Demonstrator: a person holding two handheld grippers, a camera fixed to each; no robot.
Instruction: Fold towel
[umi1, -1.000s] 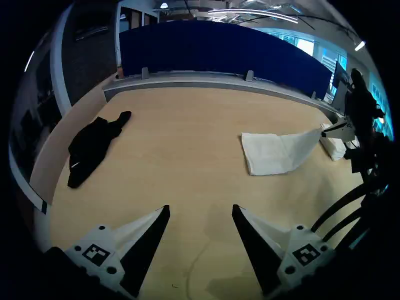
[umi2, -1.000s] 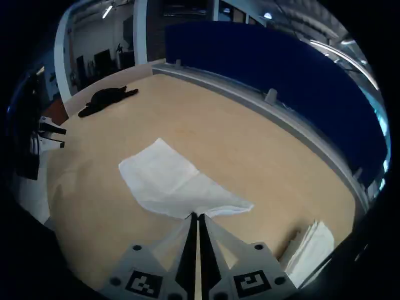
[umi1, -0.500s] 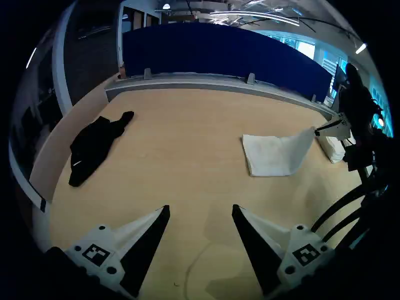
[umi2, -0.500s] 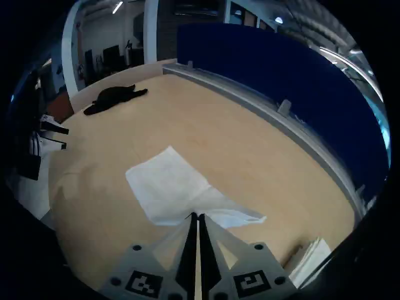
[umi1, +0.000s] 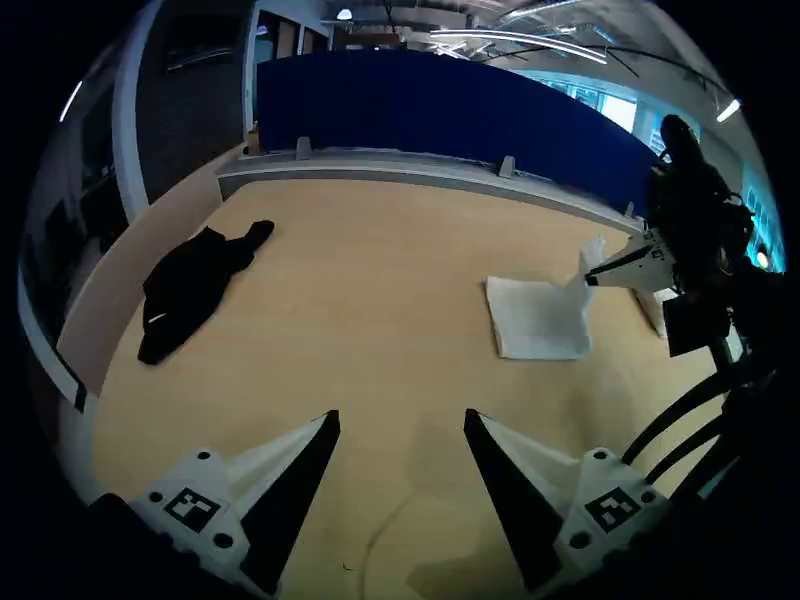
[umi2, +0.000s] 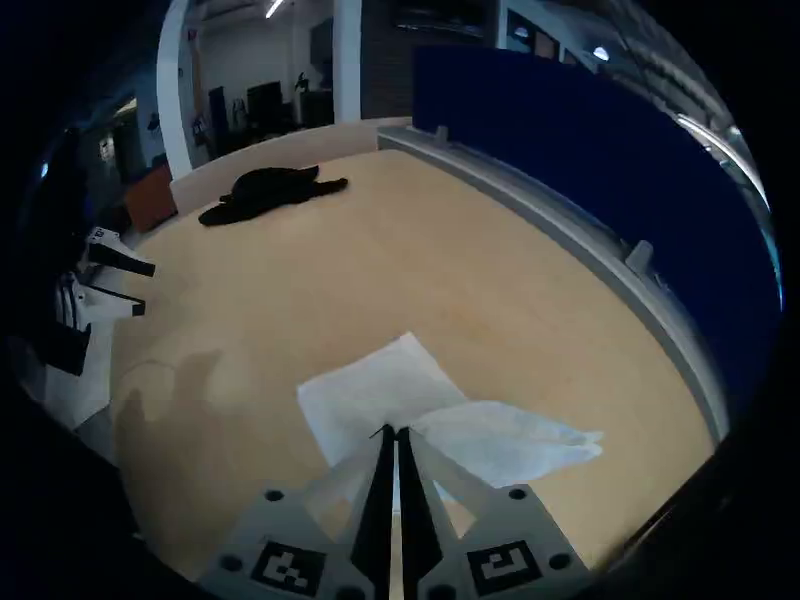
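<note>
**Layout.** The worktop (umi1: 380, 240) carries the white towel (umi1: 535, 318) toward its right-hand side in the left gripper view, well apart from a black garment (umi1: 190, 285) lying on the left. In the right gripper view the towel (umi2: 375, 395) lies directly ahead of the fingers.

**Gripper state.** The right gripper (umi2: 393, 432) has its fingers pressed together on one edge of the towel, and that edge is raised clear of the worktop. The left gripper (umi1: 400, 412) has its fingers spread apart, holds nothing, and sits well apart from the towel.

**Hazards.**
- I hold the raised end at one point only. The unsupported part sags off to one side as a loose flap (umi2: 515, 440), so I judge it could land skewed or bunched instead of edge on edge.
- Nothing pins the flat part. A pull along the worktop could drag the whole towel rather than fold it.
- The pinch is at the very margin of the cloth, so a quick move could let it slip out.

**Orientation.** I judge the long axis to run left to right across the left gripper view, from the flat free edge to the lifted end. In the right gripper view it runs away from the fingers. The flat part looks nearly square.
</note>
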